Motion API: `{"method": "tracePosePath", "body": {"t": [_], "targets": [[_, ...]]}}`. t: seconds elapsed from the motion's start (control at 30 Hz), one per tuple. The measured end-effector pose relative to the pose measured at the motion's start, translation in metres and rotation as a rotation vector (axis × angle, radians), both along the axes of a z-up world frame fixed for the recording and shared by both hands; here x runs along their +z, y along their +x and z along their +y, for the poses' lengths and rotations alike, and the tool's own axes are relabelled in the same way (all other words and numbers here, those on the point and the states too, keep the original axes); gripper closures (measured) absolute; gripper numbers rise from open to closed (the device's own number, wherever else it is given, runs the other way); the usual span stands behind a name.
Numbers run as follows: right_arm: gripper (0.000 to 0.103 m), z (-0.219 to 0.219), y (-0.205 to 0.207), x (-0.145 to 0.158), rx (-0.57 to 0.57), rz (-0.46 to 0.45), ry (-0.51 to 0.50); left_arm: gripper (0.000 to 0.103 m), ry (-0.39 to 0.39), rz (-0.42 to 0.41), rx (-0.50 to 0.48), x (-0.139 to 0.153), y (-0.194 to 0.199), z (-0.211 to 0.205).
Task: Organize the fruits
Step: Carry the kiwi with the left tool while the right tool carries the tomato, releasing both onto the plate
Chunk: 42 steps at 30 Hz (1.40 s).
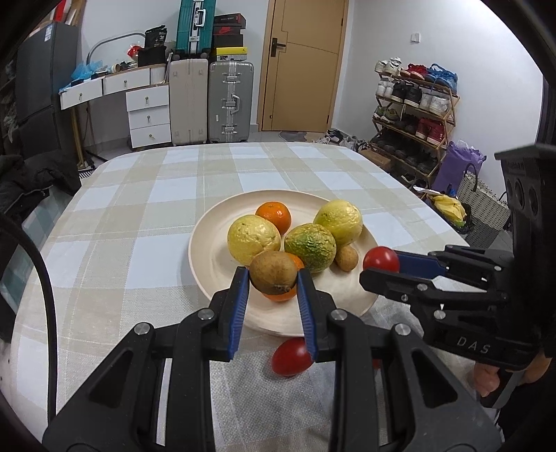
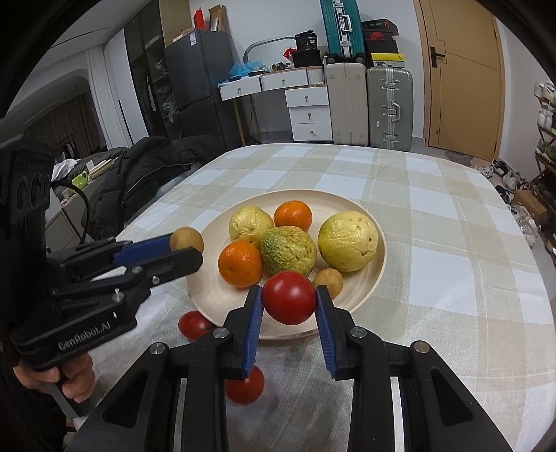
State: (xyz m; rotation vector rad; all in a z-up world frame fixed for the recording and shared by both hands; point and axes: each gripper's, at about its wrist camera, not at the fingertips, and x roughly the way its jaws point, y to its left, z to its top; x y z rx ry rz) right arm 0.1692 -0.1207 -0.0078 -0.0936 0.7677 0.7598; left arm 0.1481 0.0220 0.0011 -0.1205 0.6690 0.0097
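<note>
Over on our left, a dark fridge point(image 1: 45, 80) stands by the wall, with a black jacket point(image 2: 139, 174) slumped beside the table and a white drawer unit point(image 1: 147, 116) just past it. Next come two upright suitcases, beige point(image 1: 187, 101) and silver point(image 1: 231, 101), with a teal case point(image 1: 194, 26) and shoe boxes stacked on top, then the tan door point(image 1: 302, 66). Down on the checked tablecloth point(image 1: 139, 208) we have the cream plate point(image 1: 208, 250), loaded with two yellow wrinkled citrus fruits, a green-yellow one point(image 1: 310, 247), tangerines and a small brown fruit point(image 1: 346, 258). Our left gripper point(image 1: 273, 278) is clamped on a brown kiwi-like fruit point(image 1: 273, 273), held above the plate's near-left rim, over a tangerine point(image 1: 283, 295). Beside it, our right gripper point(image 2: 289, 299) pinches a red tomato point(image 2: 289, 297) between its blue pads, hanging over the plate's near edge. Two more tomatoes lie on the cloth just short of the plate, one point(image 2: 194, 325) close against the rim and the other point(image 2: 245, 387) nearer to us, partly behind the right gripper's finger. Swinging right, a wooden shoe rack point(image 1: 413, 114) packed with sneakers lines the wall, with a purple bag point(image 1: 457, 167) and a woven basket point(image 1: 483, 208) on the floor beside it.
</note>
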Motion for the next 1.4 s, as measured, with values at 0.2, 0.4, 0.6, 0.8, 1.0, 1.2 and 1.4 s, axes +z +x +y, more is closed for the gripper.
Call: {"method": "tracePosePath", "body": {"t": [0.2, 0.4, 0.6, 0.8, 1.0, 1.2, 1.4], "targets": [[0.072, 0.004, 0.006, -0.007, 0.0, 0.018, -0.017, 0.078, 0.013, 0.029, -0.032, -0.012, 0.011, -0.011], [0.072, 0.002, 0.013, -0.011, -0.012, 0.041, -0.007, 0.078, 0.019, 0.046, -0.045, -0.018, 0.018, -0.016], [0.072, 0.0, 0.015, -0.013, -0.015, 0.048, -0.007, 0.078, 0.013, 0.06, -0.065, -0.02, 0.025, -0.02], [0.072, -0.001, 0.018, -0.014, -0.019, 0.056, -0.001, 0.078, 0.034, 0.082, -0.085, -0.023, 0.03, -0.027], [0.072, 0.001, 0.017, -0.014, -0.016, 0.051, -0.007, 0.078, 0.031, 0.084, -0.086, -0.023, 0.03, -0.027], [0.066, -0.001, 0.016, -0.012, -0.007, 0.05, -0.003, 0.077, 0.031, 0.065, -0.07, -0.021, 0.027, -0.024], [0.056, -0.006, 0.01, -0.006, -0.002, 0.022, 0.005, 0.056, 0.039, 0.038, -0.049, -0.018, 0.018, -0.019]]}}
